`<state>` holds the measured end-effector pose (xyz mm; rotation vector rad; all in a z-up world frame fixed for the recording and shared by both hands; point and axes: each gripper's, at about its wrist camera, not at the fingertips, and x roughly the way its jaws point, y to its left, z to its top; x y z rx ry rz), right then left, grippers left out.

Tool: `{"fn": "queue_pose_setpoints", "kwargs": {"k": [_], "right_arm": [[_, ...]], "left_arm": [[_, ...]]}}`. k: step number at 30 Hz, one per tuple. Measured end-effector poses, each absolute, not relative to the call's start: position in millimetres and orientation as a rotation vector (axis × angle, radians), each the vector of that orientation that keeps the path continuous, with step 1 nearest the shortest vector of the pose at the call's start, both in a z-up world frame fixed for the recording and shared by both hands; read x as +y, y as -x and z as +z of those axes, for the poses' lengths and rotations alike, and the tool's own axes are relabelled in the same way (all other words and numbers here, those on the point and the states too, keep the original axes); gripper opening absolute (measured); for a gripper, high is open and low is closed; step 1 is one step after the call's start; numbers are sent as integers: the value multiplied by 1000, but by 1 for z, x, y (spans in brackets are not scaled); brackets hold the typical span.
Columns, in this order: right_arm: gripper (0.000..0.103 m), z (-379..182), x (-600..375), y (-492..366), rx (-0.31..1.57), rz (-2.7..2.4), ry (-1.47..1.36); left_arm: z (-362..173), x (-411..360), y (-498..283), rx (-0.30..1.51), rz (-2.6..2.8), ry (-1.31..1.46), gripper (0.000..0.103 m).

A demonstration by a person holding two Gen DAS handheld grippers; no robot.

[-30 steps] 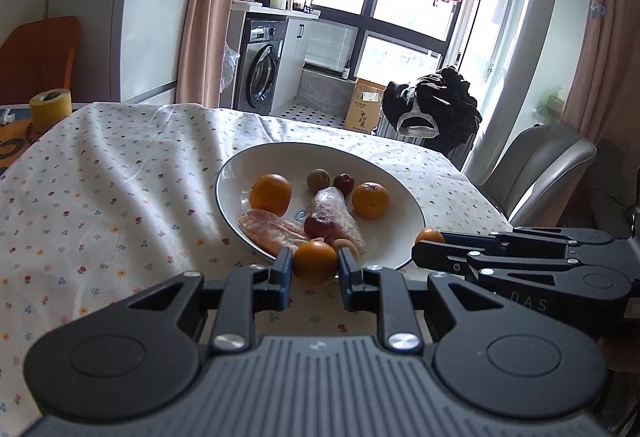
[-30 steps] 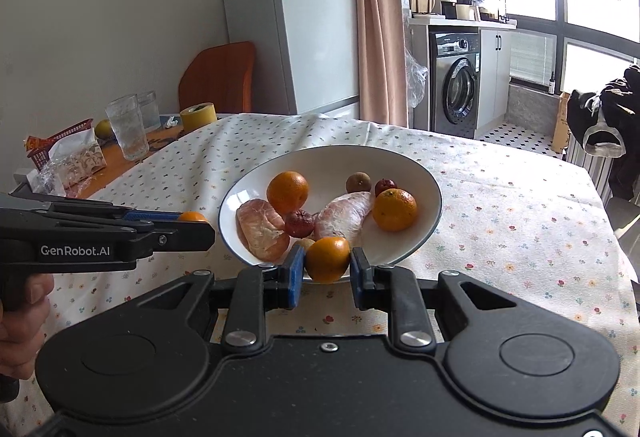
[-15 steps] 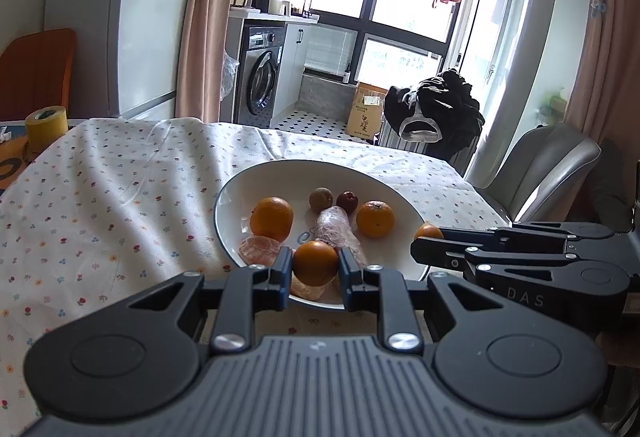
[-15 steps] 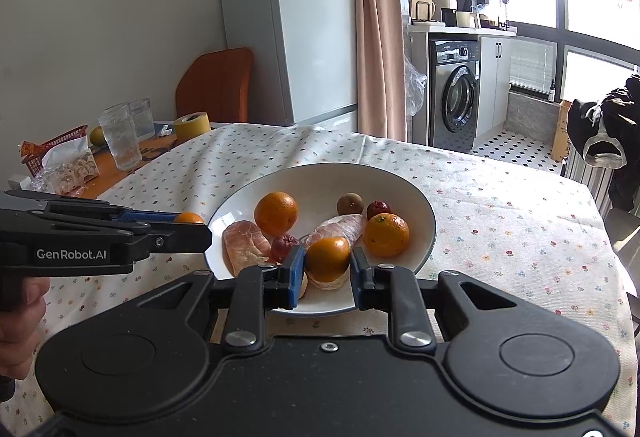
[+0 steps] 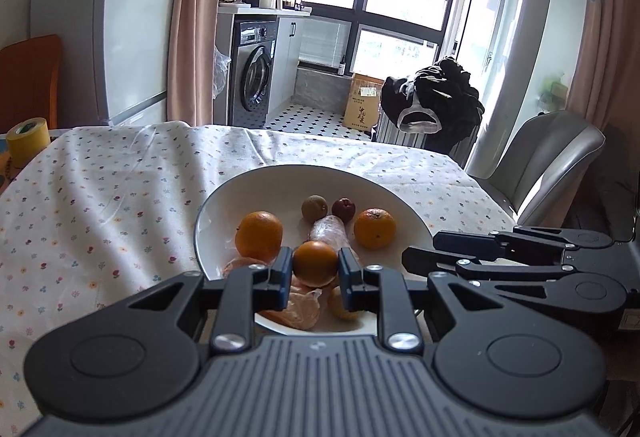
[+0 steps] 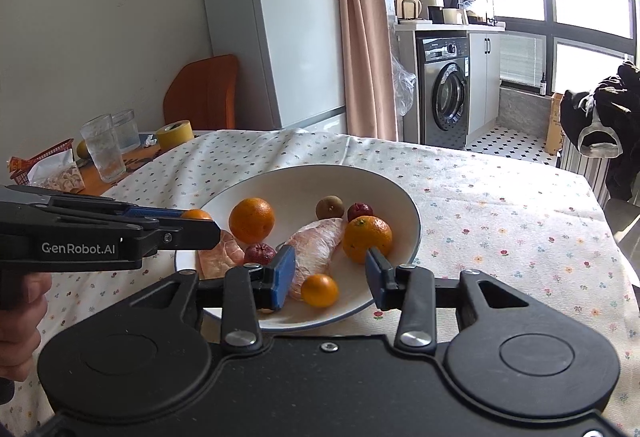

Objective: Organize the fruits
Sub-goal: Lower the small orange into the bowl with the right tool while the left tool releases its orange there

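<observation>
A white plate (image 5: 280, 173) (image 6: 408, 205) on the flowered tablecloth holds two large oranges (image 5: 259, 235) (image 6: 251, 219), a kiwi (image 6: 329, 207), red fruits (image 6: 360, 211) and plastic-wrapped pieces (image 6: 316, 249). My left gripper (image 5: 315, 269) is shut on a small orange (image 5: 315, 264) just above the plate's near rim. In the right wrist view the left gripper (image 6: 198, 223) comes in from the left with that orange (image 6: 195, 215) showing at its tips. My right gripper (image 6: 329, 277) stands open over the plate, and a second small orange (image 6: 319, 290) lies loose in the plate between its fingers.
Two drinking glasses (image 6: 107, 147), a yellow tape roll (image 6: 174, 135) and a red basket of snacks (image 6: 44, 169) stand on a side table to the left. A grey chair (image 5: 552, 161) is at the table's right edge. A hand (image 6: 20, 301) holds the left gripper.
Both grippers moved forward over the plate. The right gripper opened and let go of its small orange, which now lies in the plate. The left still holds its orange.
</observation>
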<state>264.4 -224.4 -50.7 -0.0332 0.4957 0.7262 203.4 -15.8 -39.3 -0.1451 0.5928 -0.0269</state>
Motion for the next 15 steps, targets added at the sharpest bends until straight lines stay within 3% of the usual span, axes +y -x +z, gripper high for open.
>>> {"fn": "queue_pose_setpoints", "kwargs": {"k": [15], "right_arm": [[48,-54,-246,-274,503,666,-27]], "left_arm": [[-54,-46,-232,643,-90,113,23]]}}
